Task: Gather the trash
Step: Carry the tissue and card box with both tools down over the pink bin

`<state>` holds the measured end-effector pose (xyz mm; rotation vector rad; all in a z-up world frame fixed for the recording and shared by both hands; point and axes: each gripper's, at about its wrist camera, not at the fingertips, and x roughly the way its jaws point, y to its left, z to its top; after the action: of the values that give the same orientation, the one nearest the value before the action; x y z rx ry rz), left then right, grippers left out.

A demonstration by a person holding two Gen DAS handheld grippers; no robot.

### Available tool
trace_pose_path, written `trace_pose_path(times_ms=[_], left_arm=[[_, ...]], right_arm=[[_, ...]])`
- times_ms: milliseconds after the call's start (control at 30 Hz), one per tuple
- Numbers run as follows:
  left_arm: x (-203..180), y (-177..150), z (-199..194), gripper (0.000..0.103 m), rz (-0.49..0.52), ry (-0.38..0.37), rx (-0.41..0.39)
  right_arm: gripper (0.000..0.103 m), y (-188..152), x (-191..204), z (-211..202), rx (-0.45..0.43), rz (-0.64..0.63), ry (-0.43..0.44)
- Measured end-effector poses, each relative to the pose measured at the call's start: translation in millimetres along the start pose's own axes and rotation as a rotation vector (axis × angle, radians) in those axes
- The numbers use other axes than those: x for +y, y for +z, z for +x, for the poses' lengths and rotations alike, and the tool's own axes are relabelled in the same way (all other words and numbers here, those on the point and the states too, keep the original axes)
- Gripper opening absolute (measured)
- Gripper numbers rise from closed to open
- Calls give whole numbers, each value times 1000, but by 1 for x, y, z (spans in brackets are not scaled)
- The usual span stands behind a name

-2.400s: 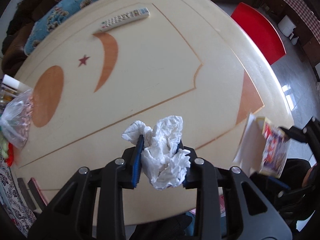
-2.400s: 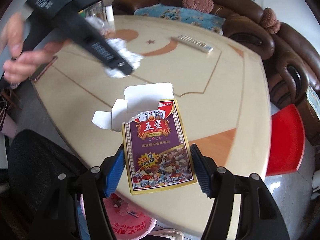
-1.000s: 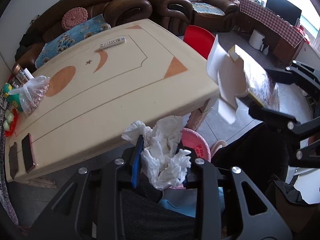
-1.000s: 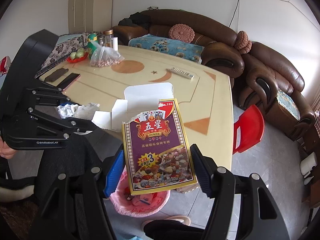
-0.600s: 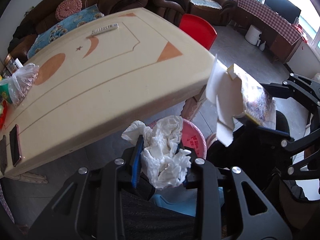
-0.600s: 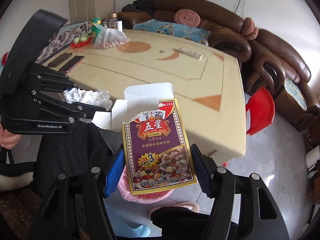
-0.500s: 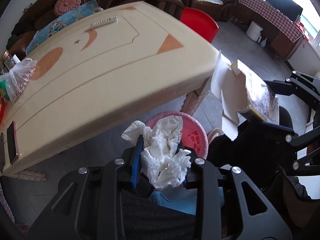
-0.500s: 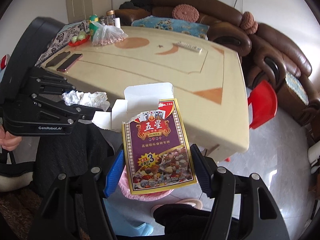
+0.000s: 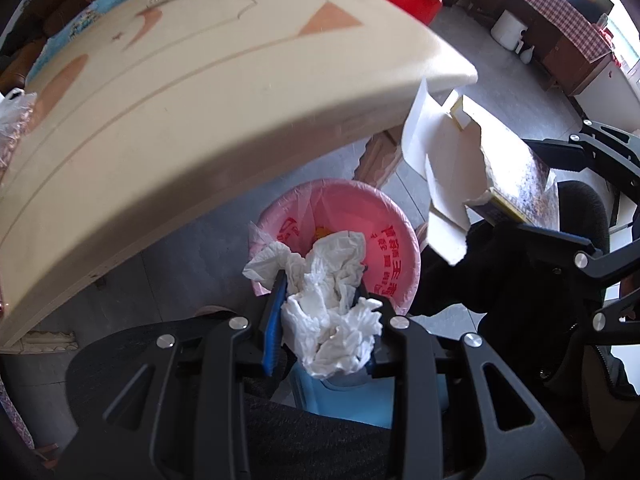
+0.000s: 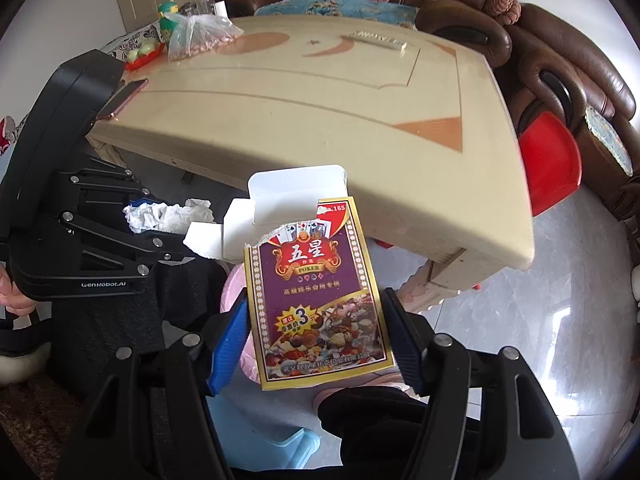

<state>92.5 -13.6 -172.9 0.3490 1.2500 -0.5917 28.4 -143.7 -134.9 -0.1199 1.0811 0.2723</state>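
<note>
Both grippers had come off the table (image 9: 200, 92) toward the pink bin (image 9: 340, 216). I kept my left gripper (image 9: 322, 292) clamped on the tissue wad (image 9: 332, 300), bin at twelve o'clock; right gripper (image 10: 316, 316) gripped the card box (image 10: 316, 292), for dropping.

Pink bin (image 10: 232, 288) mostly hidden behind card box (image 10: 316, 292), lower centre; bin contents (image 9: 320, 234) indistinct; table (image 9: 160, 100) cut off at left edge.
</note>
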Motion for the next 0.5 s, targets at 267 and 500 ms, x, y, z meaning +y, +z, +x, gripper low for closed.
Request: trace_pose_path(times_ms=[267,500], left_arm=[[2,-2,56,31,-15,-46,108],[0,-3,98,31,-25,-87,181]], right_arm=[[62,-10,-12,48,83,47,52],[62,-21,-21,84,157,73,71]])
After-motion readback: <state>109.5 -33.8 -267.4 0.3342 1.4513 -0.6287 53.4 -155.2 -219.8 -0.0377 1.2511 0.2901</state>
